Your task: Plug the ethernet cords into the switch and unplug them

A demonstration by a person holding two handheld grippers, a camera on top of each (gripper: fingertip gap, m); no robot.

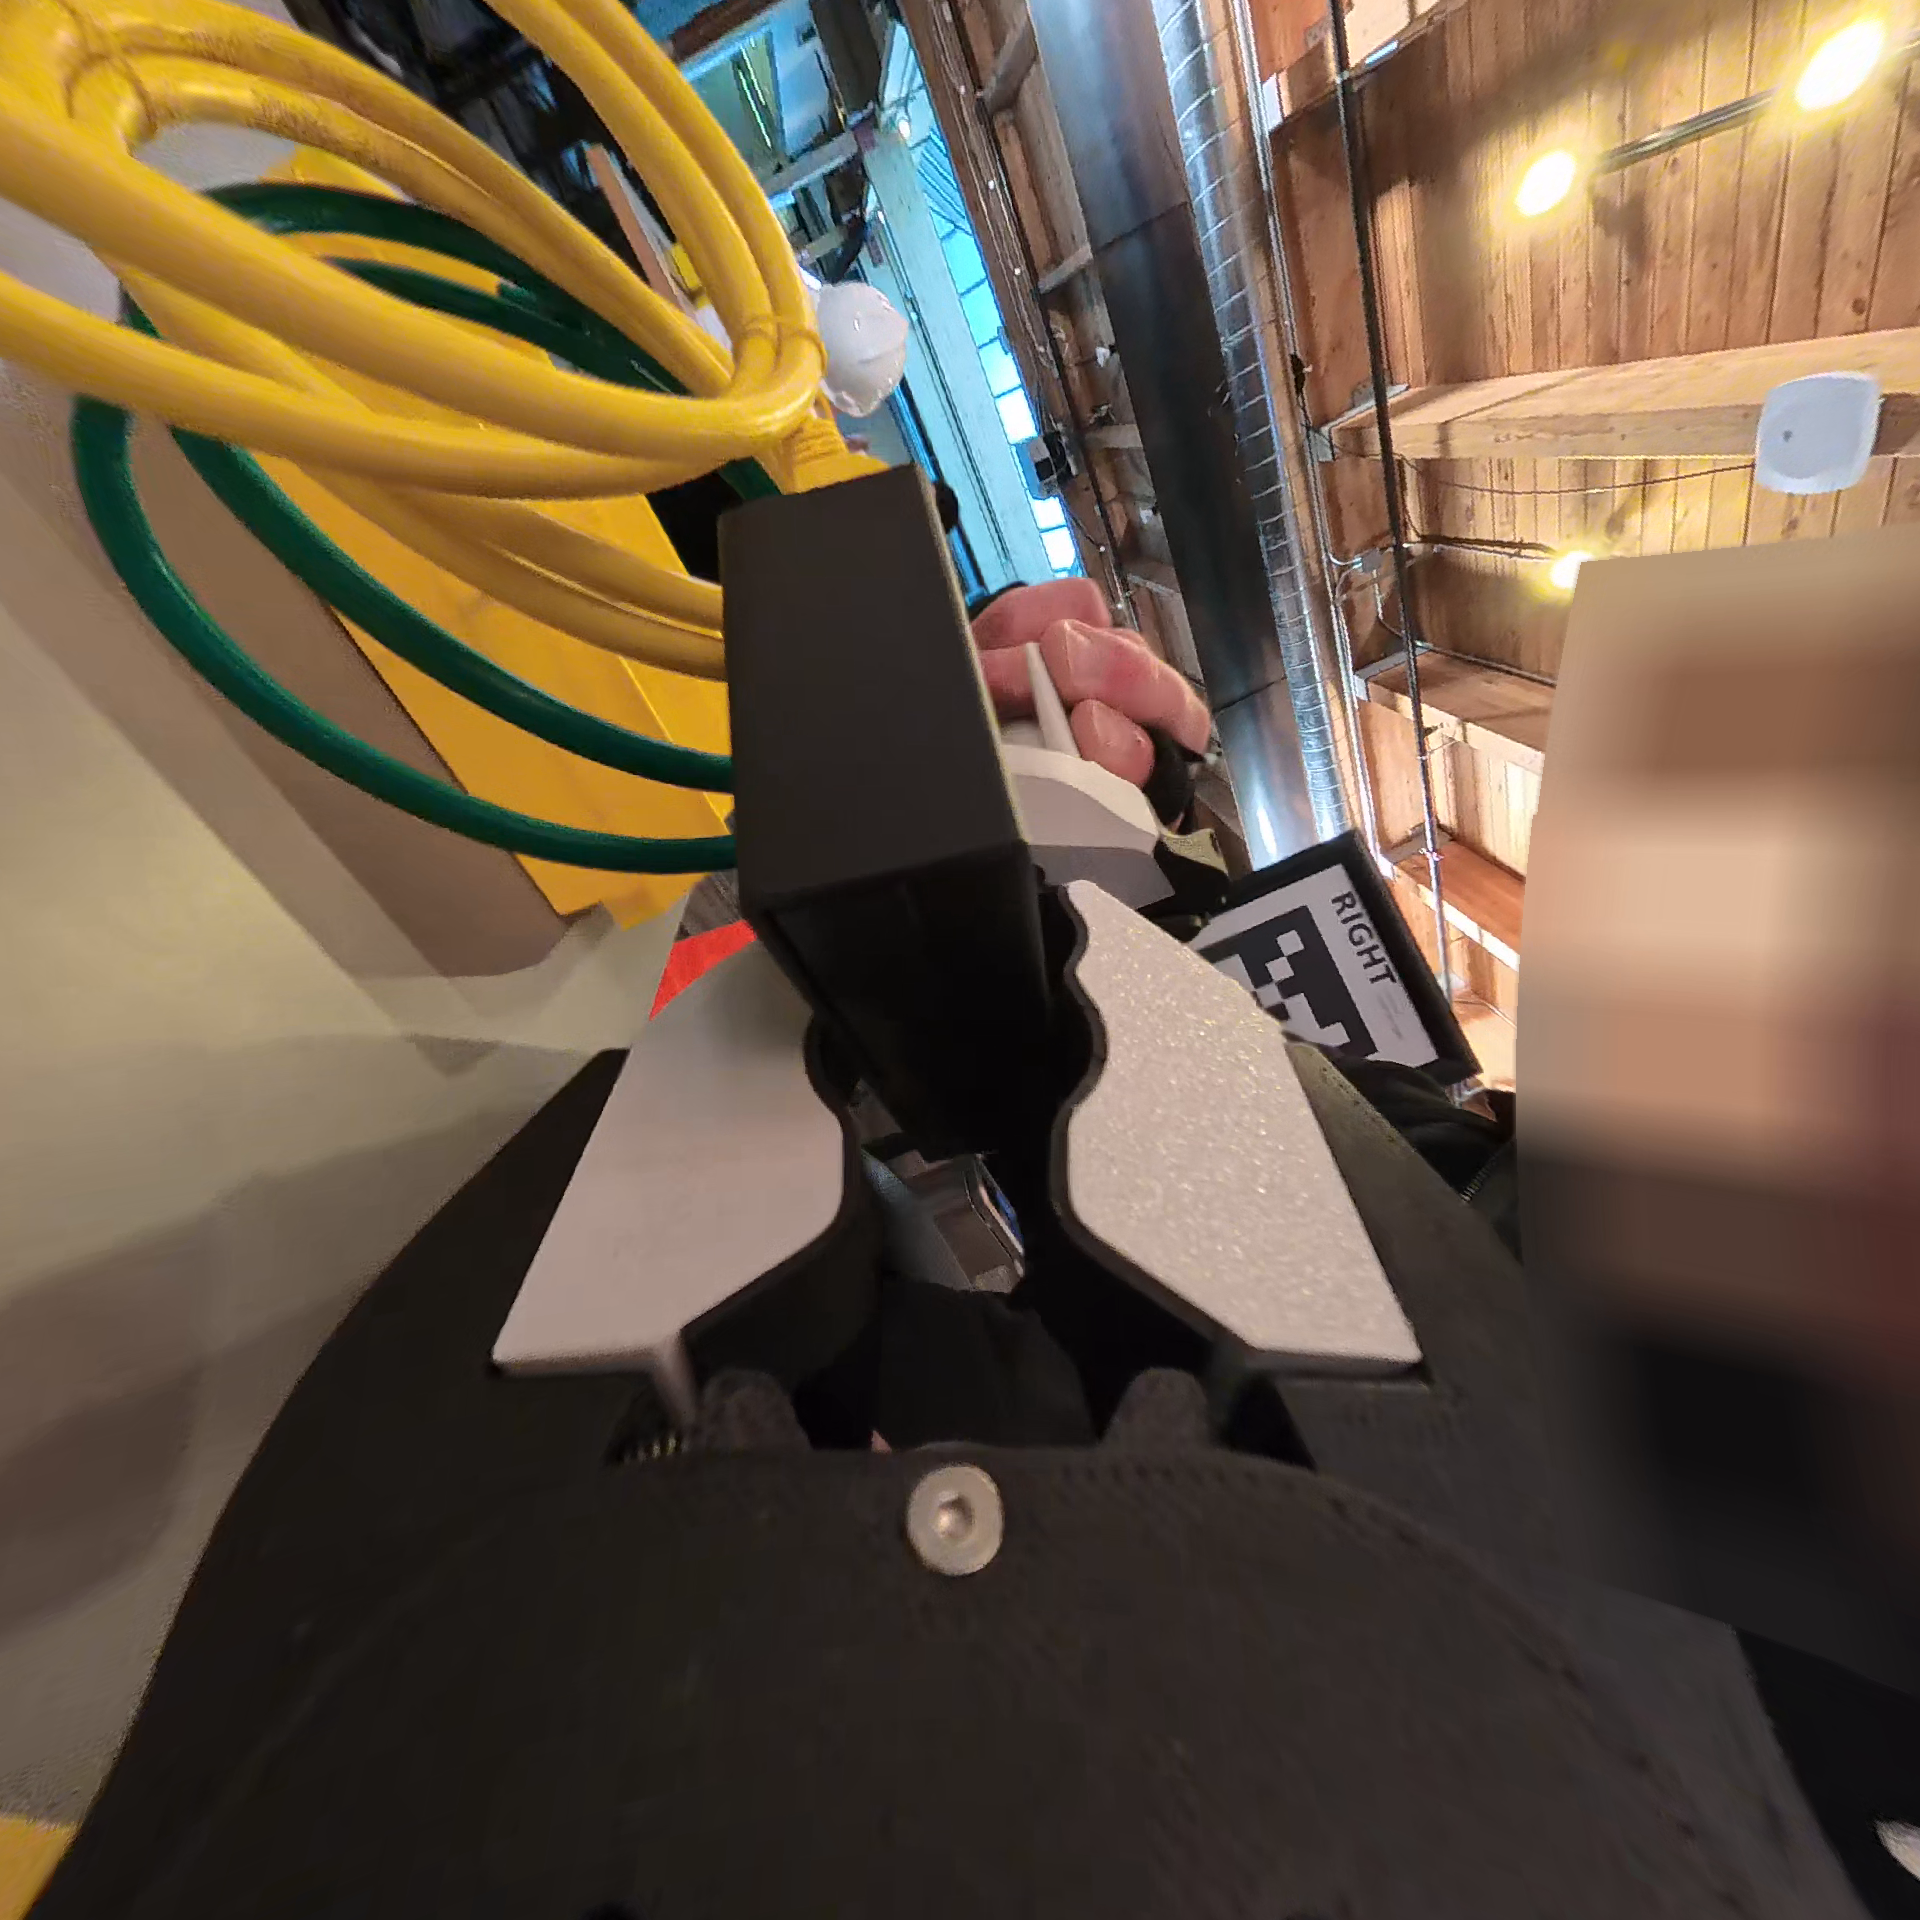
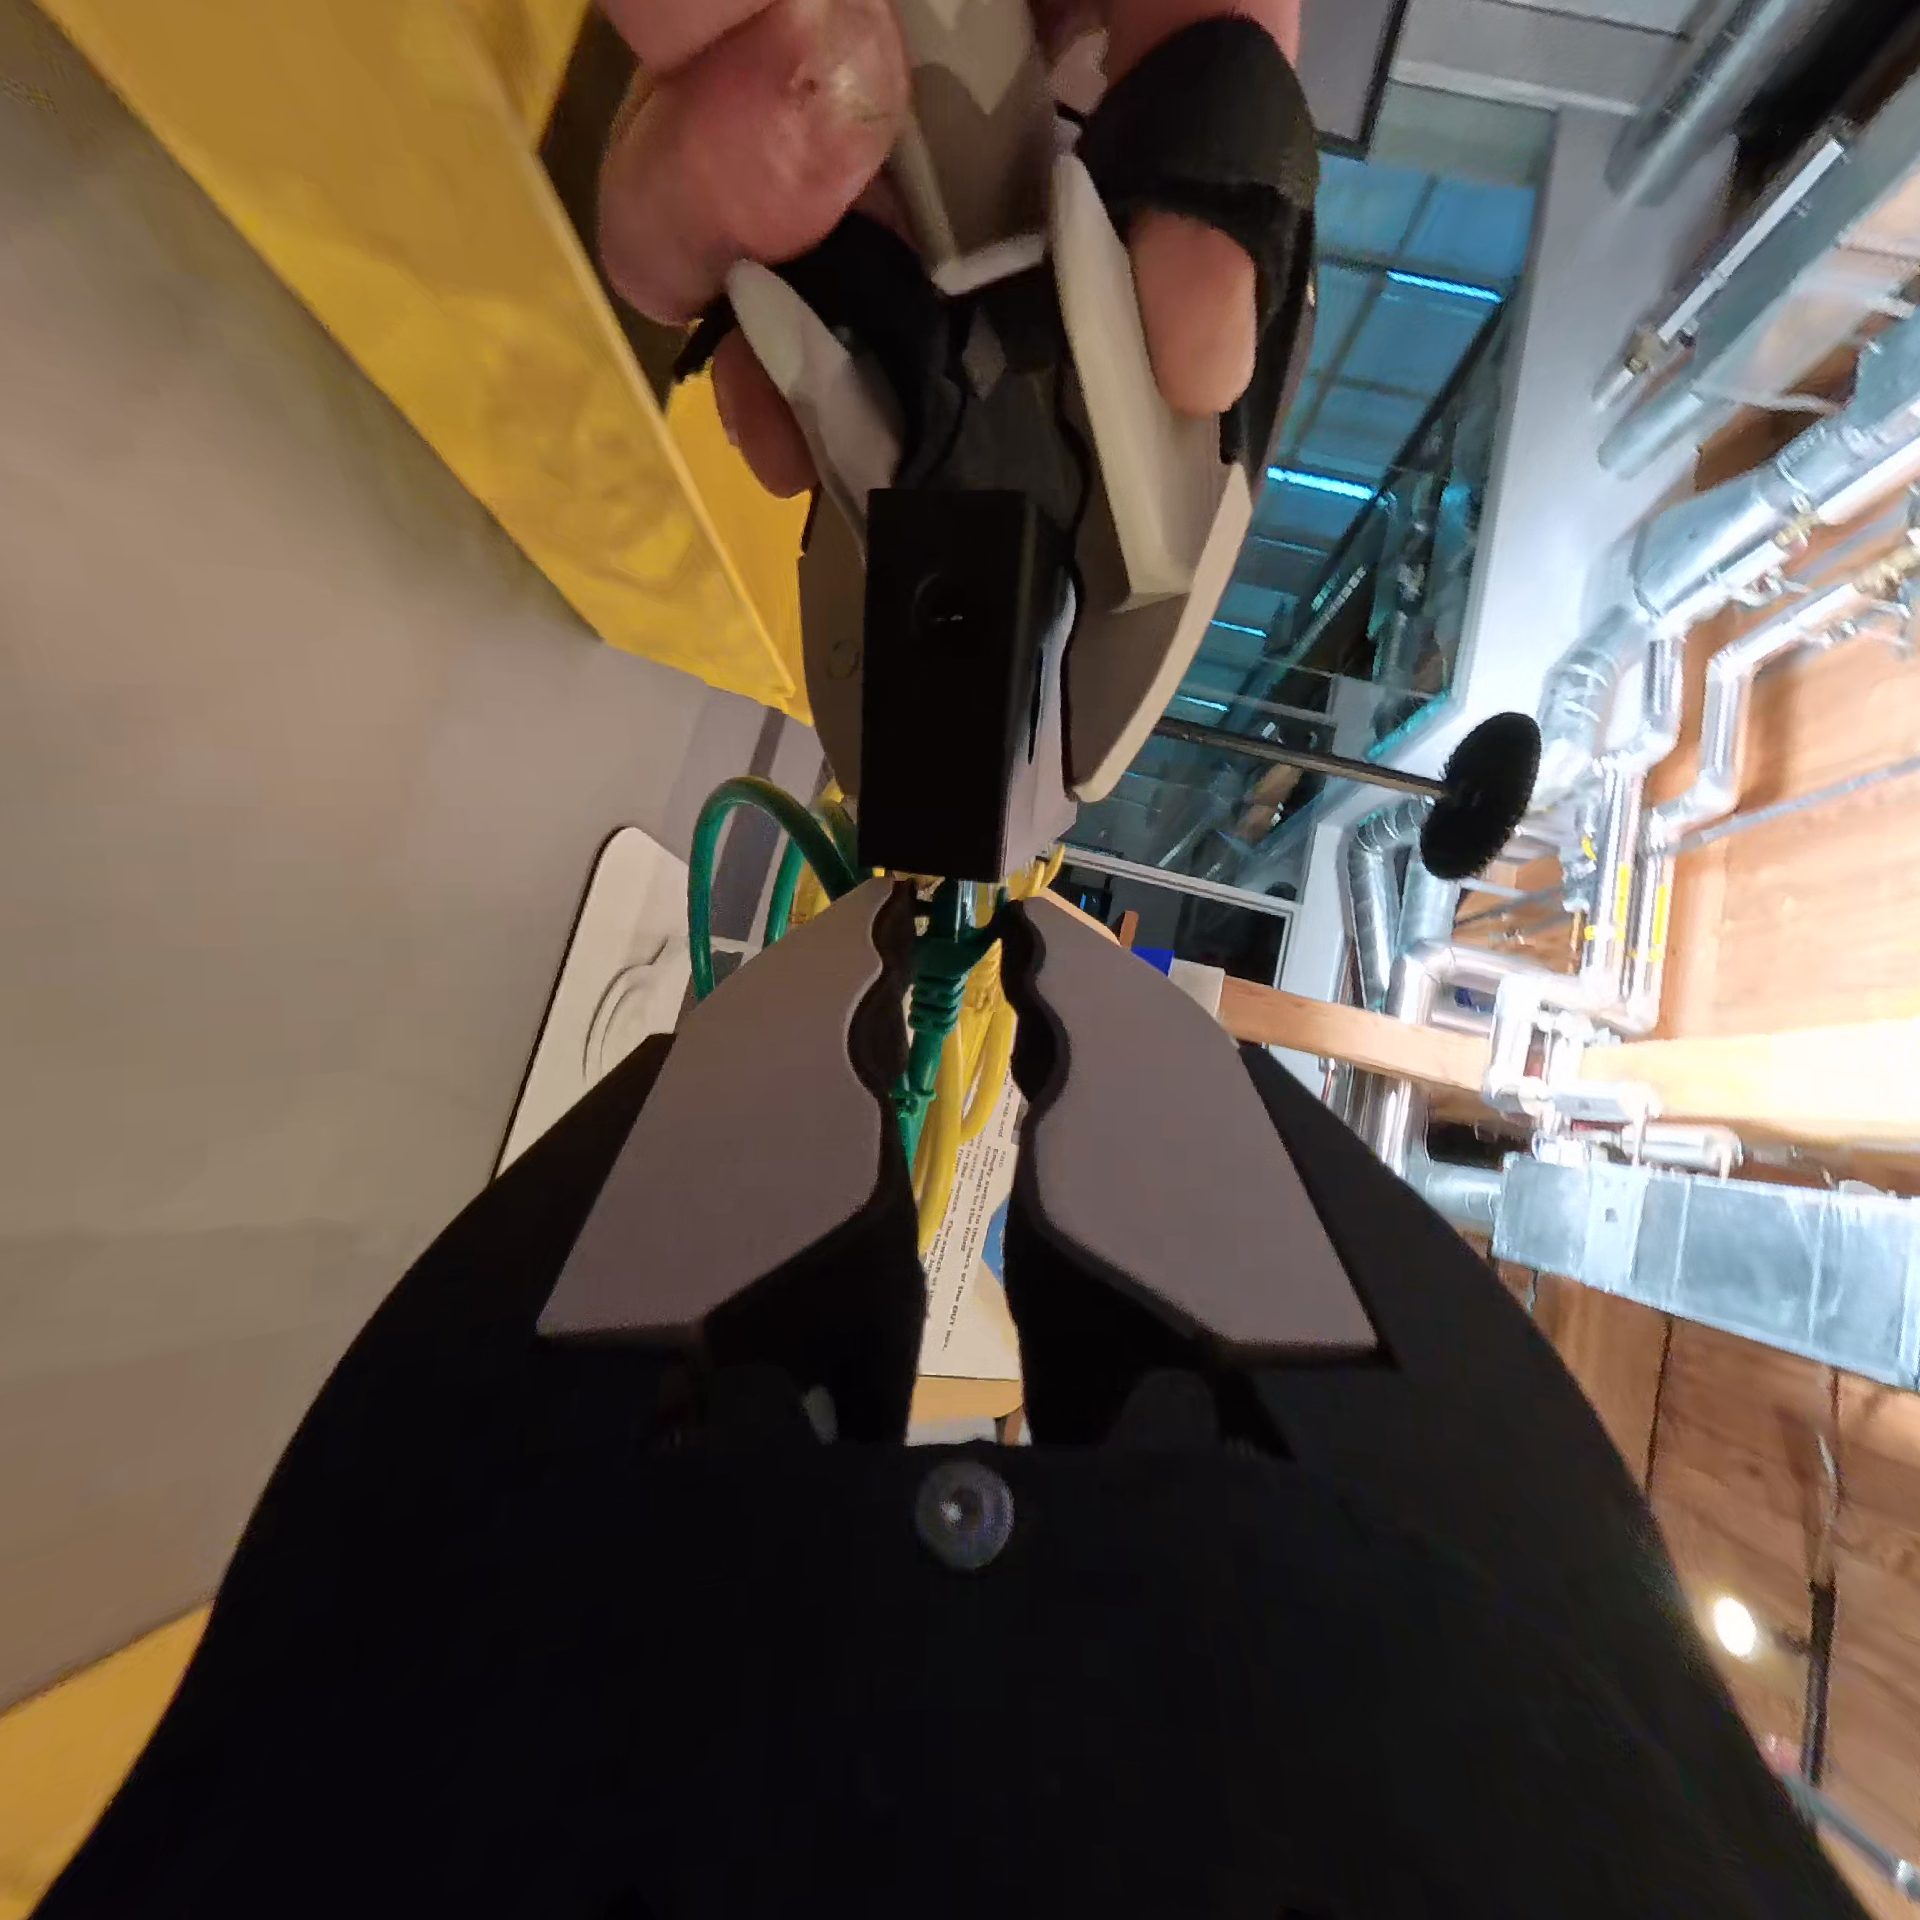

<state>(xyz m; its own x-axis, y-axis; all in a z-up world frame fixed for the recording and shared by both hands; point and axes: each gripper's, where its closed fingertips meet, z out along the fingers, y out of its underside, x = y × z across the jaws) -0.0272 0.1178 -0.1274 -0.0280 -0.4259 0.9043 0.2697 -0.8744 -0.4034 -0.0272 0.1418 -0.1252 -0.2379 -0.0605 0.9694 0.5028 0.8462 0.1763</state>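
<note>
Left wrist view: left hand-held gripper (image 1: 940, 1039) clamps the black switch (image 1: 873, 717) aloft; right hand-held gripper (image 2: 951, 935), narrowly parted around the plugged green cord (image 2: 940, 997), could slip off its boot or twist the switch loose.

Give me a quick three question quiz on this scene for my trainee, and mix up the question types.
1. True or false: the left gripper is clamped on the black switch.
2. Multiple choice: which cord lies between the fingers of the right gripper? A yellow, B green, C red.
3. Short answer: how many cord colours are in view?

Key
1. True.
2. B, the green cord.
3. Two: a yellow cord and the green cord.
</note>
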